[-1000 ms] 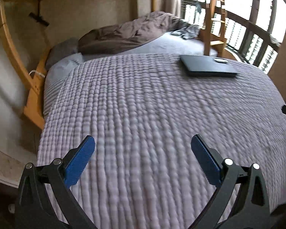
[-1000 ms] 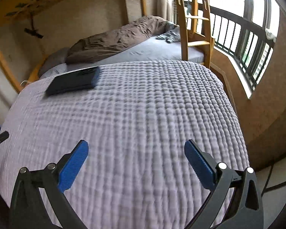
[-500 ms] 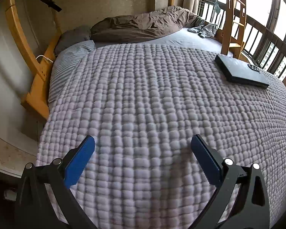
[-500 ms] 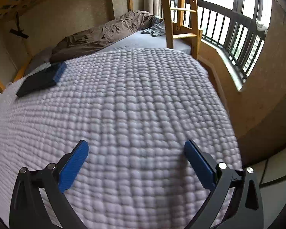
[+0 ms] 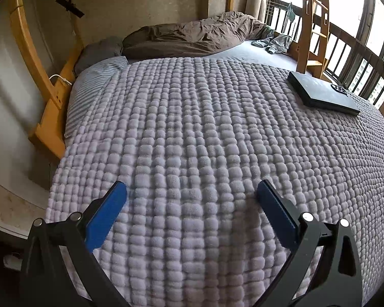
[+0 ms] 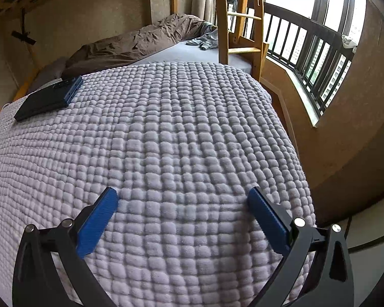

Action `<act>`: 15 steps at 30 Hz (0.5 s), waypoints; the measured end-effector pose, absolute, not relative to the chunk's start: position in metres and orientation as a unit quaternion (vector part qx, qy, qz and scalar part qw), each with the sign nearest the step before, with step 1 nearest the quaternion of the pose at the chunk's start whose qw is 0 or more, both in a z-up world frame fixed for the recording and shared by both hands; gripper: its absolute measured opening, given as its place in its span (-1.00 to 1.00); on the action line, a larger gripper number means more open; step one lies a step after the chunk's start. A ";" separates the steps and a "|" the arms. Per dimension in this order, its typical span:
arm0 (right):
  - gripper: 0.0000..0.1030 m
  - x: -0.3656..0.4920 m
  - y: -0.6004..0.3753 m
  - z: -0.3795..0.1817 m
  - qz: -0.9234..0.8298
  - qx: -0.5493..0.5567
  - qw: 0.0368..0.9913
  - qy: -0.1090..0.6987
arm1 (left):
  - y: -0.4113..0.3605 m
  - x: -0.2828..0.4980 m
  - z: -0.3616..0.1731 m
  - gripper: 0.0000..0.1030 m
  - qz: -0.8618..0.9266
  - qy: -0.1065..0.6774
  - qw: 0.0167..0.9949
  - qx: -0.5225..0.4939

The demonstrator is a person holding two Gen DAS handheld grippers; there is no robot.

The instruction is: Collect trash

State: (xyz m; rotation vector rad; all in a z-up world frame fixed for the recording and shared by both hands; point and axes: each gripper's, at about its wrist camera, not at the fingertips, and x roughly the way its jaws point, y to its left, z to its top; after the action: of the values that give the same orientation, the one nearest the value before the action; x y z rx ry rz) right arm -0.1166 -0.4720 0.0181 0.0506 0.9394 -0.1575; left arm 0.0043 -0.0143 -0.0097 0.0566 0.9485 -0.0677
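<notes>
My left gripper is open and empty, low over the near left part of a bed with a lilac waffle blanket. My right gripper is open and empty, low over the near right part of the same blanket. No trash shows in either view. A flat black box lies on the blanket at the far right of the left wrist view; it also shows in the right wrist view at the far left.
A brown duvet and grey clothes lie on a second bed behind. A wooden ladder stands at the far right corner. A wooden bed frame runs along the left. A railed window and floor lie right.
Both grippers have moved closer and lower toward the blanket. The left view has swung left, so the black box sits farther right. The right view has swung right, so the box sits farther left.
</notes>
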 end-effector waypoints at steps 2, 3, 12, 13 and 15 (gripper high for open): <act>0.93 -0.117 -0.471 0.018 -0.076 0.024 0.888 0.452 | -0.014 0.004 -0.010 0.98 -0.033 0.457 0.889 0.027; 0.93 -0.117 -0.472 0.018 -0.076 0.024 0.888 0.452 | -0.014 0.004 -0.010 0.98 -0.033 0.457 0.889 0.027; 0.93 -0.117 -0.472 0.018 -0.076 0.024 0.888 0.452 | -0.014 0.004 -0.010 0.98 -0.033 0.457 0.889 0.027; 0.93 -0.117 -0.472 0.018 -0.076 0.024 0.888 0.452 | -0.014 0.004 -0.010 0.98 -0.033 0.457 0.889 0.027; 0.93 -0.117 -0.472 0.018 -0.076 0.024 0.888 0.452 | -0.014 0.004 -0.010 0.98 -0.033 0.457 0.889 0.027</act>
State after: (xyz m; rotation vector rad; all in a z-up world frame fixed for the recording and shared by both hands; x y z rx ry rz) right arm -0.1167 -0.4717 0.0181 0.0496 0.9395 -0.1581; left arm 0.0044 -0.0139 -0.0098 0.0558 0.9488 -0.0684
